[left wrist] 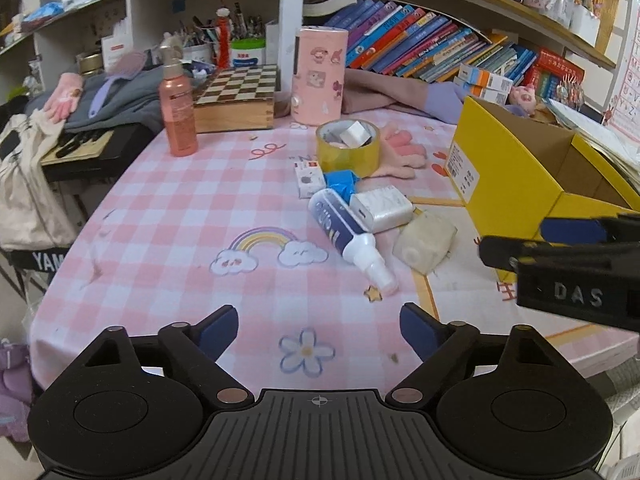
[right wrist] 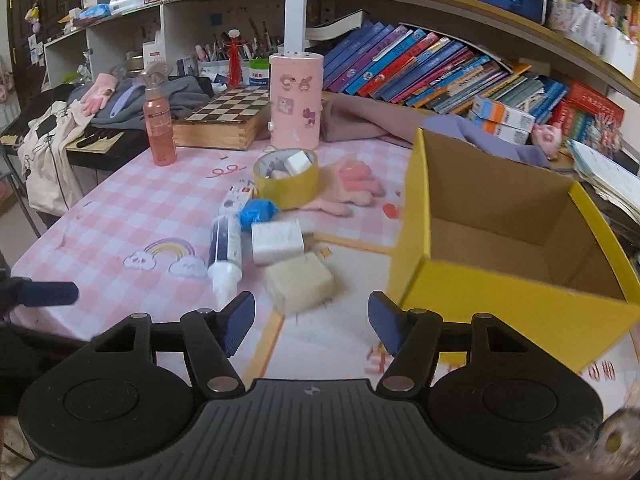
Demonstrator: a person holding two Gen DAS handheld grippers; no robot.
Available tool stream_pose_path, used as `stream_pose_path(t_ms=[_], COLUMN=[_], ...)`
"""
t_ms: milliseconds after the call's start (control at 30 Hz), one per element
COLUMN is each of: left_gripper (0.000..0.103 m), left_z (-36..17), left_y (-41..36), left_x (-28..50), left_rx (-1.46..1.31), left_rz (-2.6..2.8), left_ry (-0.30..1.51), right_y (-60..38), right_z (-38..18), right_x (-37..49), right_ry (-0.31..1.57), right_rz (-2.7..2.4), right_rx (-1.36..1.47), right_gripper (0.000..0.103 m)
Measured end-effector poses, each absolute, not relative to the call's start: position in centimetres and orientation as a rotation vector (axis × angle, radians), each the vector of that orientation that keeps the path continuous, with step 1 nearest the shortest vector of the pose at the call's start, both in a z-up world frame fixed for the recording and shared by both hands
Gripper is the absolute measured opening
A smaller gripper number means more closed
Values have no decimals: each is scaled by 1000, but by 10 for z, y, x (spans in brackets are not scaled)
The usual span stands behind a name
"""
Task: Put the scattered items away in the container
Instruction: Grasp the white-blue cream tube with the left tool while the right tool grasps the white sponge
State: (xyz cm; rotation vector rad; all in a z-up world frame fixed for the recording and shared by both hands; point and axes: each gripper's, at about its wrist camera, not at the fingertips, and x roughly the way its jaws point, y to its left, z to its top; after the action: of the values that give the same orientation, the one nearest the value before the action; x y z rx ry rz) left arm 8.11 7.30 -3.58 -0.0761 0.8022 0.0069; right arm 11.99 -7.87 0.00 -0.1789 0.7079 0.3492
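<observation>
The yellow cardboard box stands open with nothing visible inside, while the tape roll rings a small white block. Nearby lie a spray bottle, white charger and pale block. Left gripper and right gripper hover released, grasping nothing.

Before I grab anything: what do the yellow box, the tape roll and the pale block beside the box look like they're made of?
Yellow box: cardboard, with a smooth yellow outside and a raw brown inside.
Tape roll: glossy yellowish plastic tape, wound in a wide ring.
Pale block: off-white and matt, with soft rounded edges; it may be foam or soap, but the look leaves that open.
</observation>
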Motion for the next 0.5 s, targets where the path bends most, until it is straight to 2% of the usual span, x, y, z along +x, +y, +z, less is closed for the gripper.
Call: stream_pose_path(t_ms=[500], left_gripper=[86], left_z=[-56], left_y=[64], left_x=[137], left_rx=[-46], left_rz=[-81], left_ry=[809], right_y=[-40], right_z=[-17], right_x=[189], right_ry=[766], right_rz=[418], right_rx=[-287], right_gripper=[61])
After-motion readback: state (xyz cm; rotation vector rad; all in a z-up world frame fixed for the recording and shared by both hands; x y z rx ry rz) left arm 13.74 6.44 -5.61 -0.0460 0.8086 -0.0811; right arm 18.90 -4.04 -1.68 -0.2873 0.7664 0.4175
